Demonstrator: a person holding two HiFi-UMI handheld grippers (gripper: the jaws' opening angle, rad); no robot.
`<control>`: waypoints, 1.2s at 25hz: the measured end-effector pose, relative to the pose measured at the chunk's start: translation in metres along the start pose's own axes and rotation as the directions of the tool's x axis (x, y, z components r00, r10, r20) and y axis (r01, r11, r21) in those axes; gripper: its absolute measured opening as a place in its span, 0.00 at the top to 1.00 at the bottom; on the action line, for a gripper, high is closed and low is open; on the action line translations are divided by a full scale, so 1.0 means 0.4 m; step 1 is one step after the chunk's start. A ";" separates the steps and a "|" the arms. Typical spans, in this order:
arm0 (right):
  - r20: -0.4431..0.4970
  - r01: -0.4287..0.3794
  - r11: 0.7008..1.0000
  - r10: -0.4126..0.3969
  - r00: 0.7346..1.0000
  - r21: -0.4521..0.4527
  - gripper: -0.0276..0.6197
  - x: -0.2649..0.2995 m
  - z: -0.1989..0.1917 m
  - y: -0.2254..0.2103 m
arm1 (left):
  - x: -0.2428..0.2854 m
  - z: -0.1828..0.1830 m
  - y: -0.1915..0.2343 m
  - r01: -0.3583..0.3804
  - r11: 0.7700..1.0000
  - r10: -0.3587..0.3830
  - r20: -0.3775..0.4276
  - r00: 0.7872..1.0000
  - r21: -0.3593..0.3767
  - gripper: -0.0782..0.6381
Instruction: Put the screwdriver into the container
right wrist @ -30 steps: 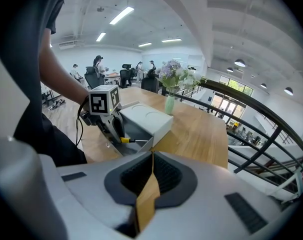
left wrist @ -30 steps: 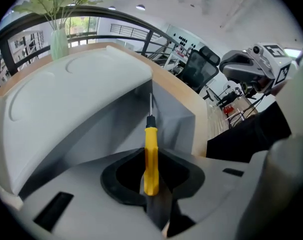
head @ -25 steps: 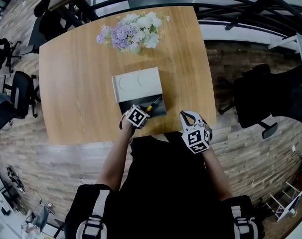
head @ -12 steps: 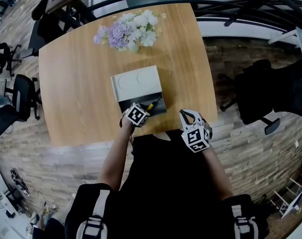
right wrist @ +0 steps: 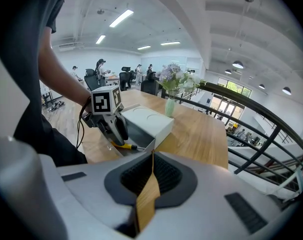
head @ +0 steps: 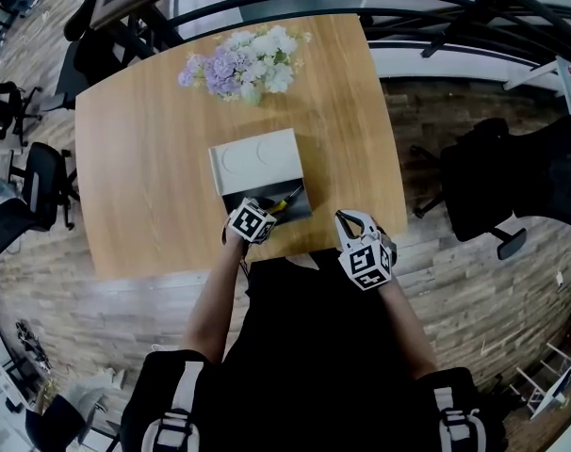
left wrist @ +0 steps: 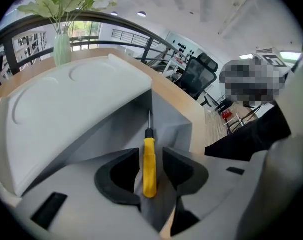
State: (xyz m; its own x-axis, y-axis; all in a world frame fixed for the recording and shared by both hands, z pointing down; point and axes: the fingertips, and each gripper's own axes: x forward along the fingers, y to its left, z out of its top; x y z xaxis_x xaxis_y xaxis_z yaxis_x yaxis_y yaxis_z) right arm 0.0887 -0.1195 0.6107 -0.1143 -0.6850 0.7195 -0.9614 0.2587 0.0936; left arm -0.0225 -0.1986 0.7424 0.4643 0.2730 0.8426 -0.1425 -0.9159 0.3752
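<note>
A yellow-handled screwdriver [left wrist: 149, 166] lies in the open grey container [left wrist: 166, 119], its shaft pointing at the far inner wall. The white lid [left wrist: 66, 104] covers the container's far part. My left gripper [left wrist: 150, 169] is at the container's near end, and its jaws are opening. The handle sits between the pads with a gap on each side. In the head view the screwdriver [head: 284, 199] shows just beyond the left gripper [head: 267, 210]. My right gripper [head: 353, 219] hovers at the table's near edge, shut and empty; its view shows the left gripper [right wrist: 116, 131] over the screwdriver [right wrist: 125, 145].
The wooden table [head: 144, 177] carries a vase of flowers [head: 243, 64] beyond the white lid [head: 255, 158]. Black office chairs [head: 512, 186] stand right and left of the table. A dark railing curves behind it.
The left gripper has edged slightly left at the container's near end. The screwdriver stays at its tips. The right gripper has barely moved.
</note>
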 end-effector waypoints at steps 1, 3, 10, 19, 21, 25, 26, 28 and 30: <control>0.004 -0.001 1.000 0.001 1.000 -0.004 0.92 0.000 0.003 -0.001 | -0.003 0.001 0.003 -0.007 1.000 0.007 0.008 1.000 -0.003 0.68; 0.011 -0.005 1.000 0.005 1.000 -0.012 0.92 0.002 0.008 0.000 | -0.013 0.003 0.010 -0.024 1.000 0.024 0.025 0.999 -0.002 0.68; 0.034 -0.043 0.997 0.045 0.998 -0.061 0.92 0.015 0.033 0.014 | -0.101 0.026 0.028 -0.142 0.990 0.142 0.162 0.976 -0.010 0.75; 0.078 -0.099 0.986 0.110 0.991 -0.138 0.92 0.029 0.082 0.037 | -0.262 0.028 0.050 -0.366 0.927 0.374 0.312 0.873 -0.085 0.86; 0.086 -0.115 0.981 0.129 0.988 -0.155 0.92 0.033 0.091 0.045 | -0.291 0.026 0.035 -0.379 0.919 0.392 0.341 0.854 -0.109 0.86; 0.096 -0.147 0.971 0.167 0.981 -0.191 0.92 0.038 0.100 0.062 | -0.341 0.033 -0.013 -0.358 0.916 0.402 0.424 0.812 -0.183 0.86; 0.100 -0.154 0.967 0.177 0.979 -0.201 0.92 0.040 0.103 0.067 | -0.351 0.034 -0.026 -0.359 0.914 0.406 0.439 0.801 -0.190 0.86; 0.109 -0.173 0.960 0.200 0.974 -0.220 0.92 0.045 0.109 0.076 | -0.365 0.031 -0.052 -0.372 0.909 0.417 0.455 0.787 -0.191 0.86; 0.115 -0.194 0.951 0.226 0.967 -0.240 0.92 0.053 0.117 0.082 | -0.379 0.027 -0.071 -0.388 0.901 0.432 0.463 0.774 -0.192 0.86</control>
State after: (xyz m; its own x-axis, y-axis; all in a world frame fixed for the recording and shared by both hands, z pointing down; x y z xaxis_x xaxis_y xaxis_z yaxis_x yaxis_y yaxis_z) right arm 0.0432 -0.1574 0.5969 -0.3568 -0.6826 0.6378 -0.8325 0.5421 0.1145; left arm -0.0794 -0.2170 0.6000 0.7026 -0.3212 0.6350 -0.4769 -0.8748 0.0851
